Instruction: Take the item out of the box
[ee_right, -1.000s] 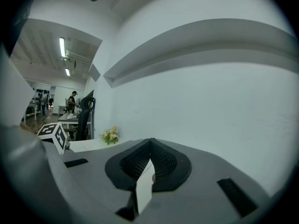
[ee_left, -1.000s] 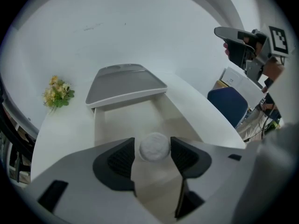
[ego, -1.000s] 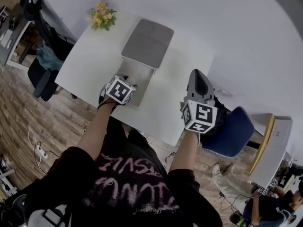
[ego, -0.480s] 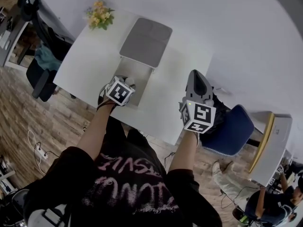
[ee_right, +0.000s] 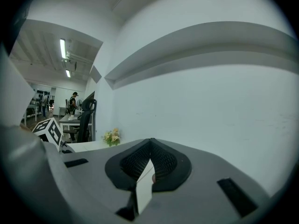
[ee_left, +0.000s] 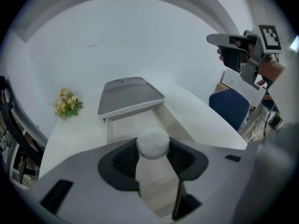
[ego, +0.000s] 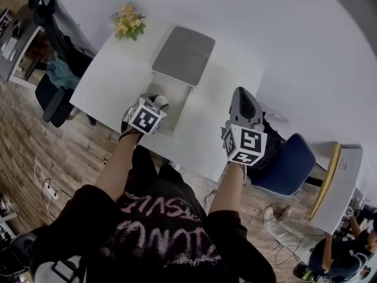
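Observation:
A white box [ego: 175, 91] lies open on the white table [ego: 112, 75], its grey lid [ego: 182, 55] folded back. My left gripper [ego: 154, 102] hangs over the box's near end. It is shut on a white fluffy ball [ee_left: 153, 143], pinched between both pads [ee_left: 122, 158] just above the box [ee_left: 131, 122]. My right gripper [ego: 242, 93] is held in the air over the table's right side, away from the box. In the right gripper view its jaws [ee_right: 149, 146] are shut with nothing in them and point at the wall.
A small bunch of yellow flowers [ego: 128, 21] stands at the table's far left corner. A blue chair [ego: 288, 164] sits right of the table and a black office chair [ego: 50, 16] to its left. The white wall runs behind the table.
The left gripper has drawn back slightly toward me over the box's near end. The right gripper has barely moved.

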Motion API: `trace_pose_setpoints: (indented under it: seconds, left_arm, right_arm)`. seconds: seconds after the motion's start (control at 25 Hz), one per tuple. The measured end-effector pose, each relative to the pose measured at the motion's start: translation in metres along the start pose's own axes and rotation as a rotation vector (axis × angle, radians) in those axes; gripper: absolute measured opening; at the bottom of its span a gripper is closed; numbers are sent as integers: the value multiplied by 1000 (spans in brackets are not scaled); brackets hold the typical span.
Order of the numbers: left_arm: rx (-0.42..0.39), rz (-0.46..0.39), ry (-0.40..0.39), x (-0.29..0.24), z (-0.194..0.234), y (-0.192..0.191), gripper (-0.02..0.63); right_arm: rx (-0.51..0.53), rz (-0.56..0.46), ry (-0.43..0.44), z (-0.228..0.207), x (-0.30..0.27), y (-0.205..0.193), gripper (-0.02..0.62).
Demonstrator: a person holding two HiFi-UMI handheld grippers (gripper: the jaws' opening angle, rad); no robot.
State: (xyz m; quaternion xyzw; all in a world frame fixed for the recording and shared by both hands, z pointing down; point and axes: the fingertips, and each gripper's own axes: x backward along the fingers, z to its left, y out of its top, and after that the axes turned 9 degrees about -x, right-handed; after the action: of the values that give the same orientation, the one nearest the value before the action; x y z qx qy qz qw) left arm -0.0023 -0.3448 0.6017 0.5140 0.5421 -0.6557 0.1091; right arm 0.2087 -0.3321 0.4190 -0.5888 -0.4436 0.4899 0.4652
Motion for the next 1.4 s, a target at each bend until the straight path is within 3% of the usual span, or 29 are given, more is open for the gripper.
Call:
trace_pose_setpoints:
  seconds: [0.56, 1.08, 1.4]
  left_arm:
    - [28, -248, 167, 73, 25, 37, 183]
    - [33, -520, 325, 169, 47, 95, 181]
    - [-2, -599, 388, 207, 48, 114, 179]
  right_arm:
    - [4, -37, 41, 25, 9, 19, 9]
    - [-13, -66, 51, 34, 19, 34, 10]
    - [-7, -77, 50, 37, 23, 38, 9]
